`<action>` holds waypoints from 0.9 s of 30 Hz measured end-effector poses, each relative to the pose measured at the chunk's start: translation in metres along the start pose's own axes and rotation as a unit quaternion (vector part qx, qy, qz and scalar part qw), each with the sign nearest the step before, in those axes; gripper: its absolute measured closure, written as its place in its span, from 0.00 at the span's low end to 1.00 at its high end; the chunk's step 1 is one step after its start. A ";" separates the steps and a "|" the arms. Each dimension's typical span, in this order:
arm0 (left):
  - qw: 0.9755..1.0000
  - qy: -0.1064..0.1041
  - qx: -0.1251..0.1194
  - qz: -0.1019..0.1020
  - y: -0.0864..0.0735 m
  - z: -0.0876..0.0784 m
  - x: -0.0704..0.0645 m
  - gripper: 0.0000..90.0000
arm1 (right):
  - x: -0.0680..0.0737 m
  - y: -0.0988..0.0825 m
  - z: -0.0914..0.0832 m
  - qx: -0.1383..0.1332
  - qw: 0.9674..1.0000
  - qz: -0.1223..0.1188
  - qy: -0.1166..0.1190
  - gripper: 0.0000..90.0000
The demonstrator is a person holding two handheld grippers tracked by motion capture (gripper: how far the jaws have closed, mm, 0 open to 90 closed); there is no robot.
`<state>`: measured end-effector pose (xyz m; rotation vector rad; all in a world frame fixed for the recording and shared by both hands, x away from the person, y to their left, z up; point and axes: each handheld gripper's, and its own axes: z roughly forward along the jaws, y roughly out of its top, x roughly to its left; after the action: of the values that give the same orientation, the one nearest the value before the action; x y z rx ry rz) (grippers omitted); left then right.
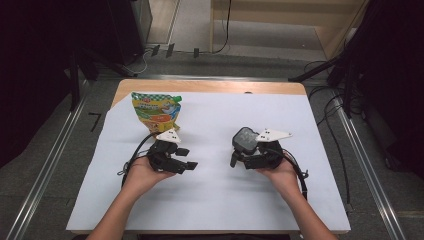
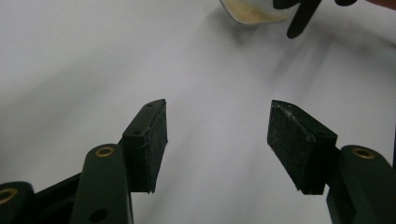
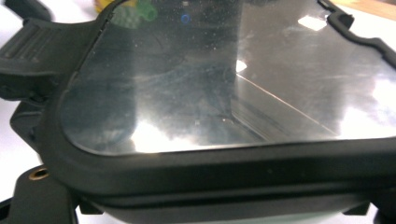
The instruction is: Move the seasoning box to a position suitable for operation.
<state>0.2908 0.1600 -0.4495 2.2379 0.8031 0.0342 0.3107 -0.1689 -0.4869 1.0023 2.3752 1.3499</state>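
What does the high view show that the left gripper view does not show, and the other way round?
High view alone: the colourful snack pouch at the back left of the white sheet, both of the person's hands, and the dark-rimmed lidded container at the right tongs.

Left gripper view alone: the pads of the left tongs close up, standing apart with nothing between them.

Both share: the white sheet, the left tongs, and the container, whose pale lower edge is at the left gripper view's top.
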 end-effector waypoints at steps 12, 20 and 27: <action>1.000 0.002 0.000 0.000 0.000 0.000 0.000 0.43 | 0.031 0.002 0.024 0.013 0.999 -0.021 0.036 0.17; 1.000 0.000 -0.001 0.002 0.001 0.000 -0.001 0.44 | 0.047 0.000 0.040 0.026 0.998 -0.032 0.054 0.17; 1.000 -0.002 0.000 0.002 0.001 0.001 -0.001 0.43 | 0.053 -0.002 0.043 0.026 0.997 -0.042 0.053 0.17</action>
<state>0.2903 0.1581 -0.4496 2.2388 0.7976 0.0324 0.2929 -0.1057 -0.5054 0.8535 2.5116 1.3491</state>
